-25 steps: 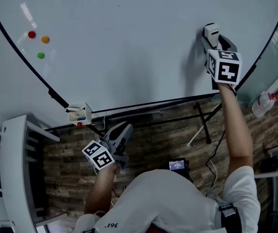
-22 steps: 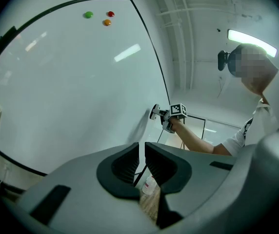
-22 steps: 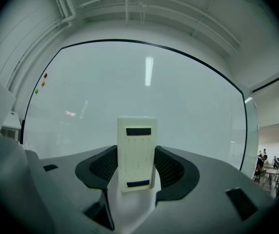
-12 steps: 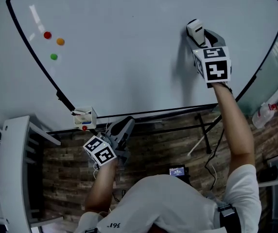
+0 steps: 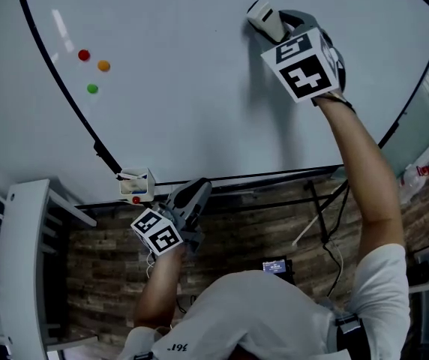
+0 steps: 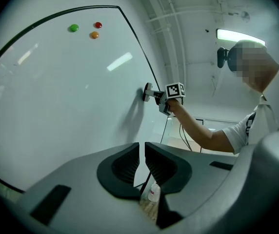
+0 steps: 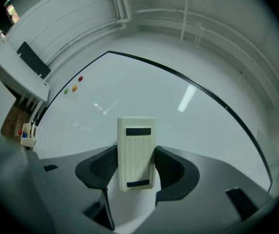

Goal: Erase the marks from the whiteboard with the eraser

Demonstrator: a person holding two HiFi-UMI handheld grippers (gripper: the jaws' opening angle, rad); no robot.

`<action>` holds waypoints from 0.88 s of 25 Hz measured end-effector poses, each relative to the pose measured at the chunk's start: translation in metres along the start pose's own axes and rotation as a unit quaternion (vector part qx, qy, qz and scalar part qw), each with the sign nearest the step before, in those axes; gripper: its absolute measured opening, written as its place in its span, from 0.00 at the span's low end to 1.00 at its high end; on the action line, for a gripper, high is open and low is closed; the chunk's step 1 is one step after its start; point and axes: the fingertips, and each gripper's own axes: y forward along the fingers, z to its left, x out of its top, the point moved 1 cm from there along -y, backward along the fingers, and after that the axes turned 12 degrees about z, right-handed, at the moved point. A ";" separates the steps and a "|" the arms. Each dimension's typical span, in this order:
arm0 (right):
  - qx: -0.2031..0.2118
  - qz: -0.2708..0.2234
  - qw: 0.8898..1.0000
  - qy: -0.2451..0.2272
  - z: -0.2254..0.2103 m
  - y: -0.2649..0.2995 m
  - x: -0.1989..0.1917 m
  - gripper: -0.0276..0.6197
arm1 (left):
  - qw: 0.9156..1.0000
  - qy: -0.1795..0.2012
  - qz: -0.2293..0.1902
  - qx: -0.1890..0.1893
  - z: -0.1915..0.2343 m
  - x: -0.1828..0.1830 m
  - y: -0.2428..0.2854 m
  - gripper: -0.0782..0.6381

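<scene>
The whiteboard (image 5: 184,81) fills the upper head view, its face blank apart from three coloured magnets (image 5: 93,67) at the left. My right gripper (image 5: 268,22) is shut on a cream eraser (image 5: 263,17), held against the board's upper right area. In the right gripper view the eraser (image 7: 136,152) stands upright between the jaws, with the whiteboard (image 7: 144,101) beyond it. My left gripper (image 5: 193,195) hangs low below the board's bottom edge, jaws nearly touching with nothing between them (image 6: 142,161). The left gripper view shows the whiteboard (image 6: 56,96) and the eraser (image 6: 147,92) on it.
A small marker tray (image 5: 136,186) with coloured caps clips to the board's lower left corner. A white chair or rack (image 5: 31,268) stands at the left. The board's stand legs (image 5: 316,208) and a bottle (image 5: 411,178) are on the wood-pattern floor (image 5: 237,231).
My right gripper has slid the eraser up and to the left across the board. The left gripper has barely moved.
</scene>
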 end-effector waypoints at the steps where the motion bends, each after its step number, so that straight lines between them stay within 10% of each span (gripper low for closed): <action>1: -0.008 -0.004 1.000 -0.018 -0.001 0.000 0.012 0.44 | 1.000 -0.001 0.000 0.002 0.000 0.000 -0.001 0.16; 22: -0.161 0.033 0.959 -0.232 0.016 0.025 0.084 0.43 | 1.000 -0.012 0.003 0.014 0.010 -0.007 -0.009 0.16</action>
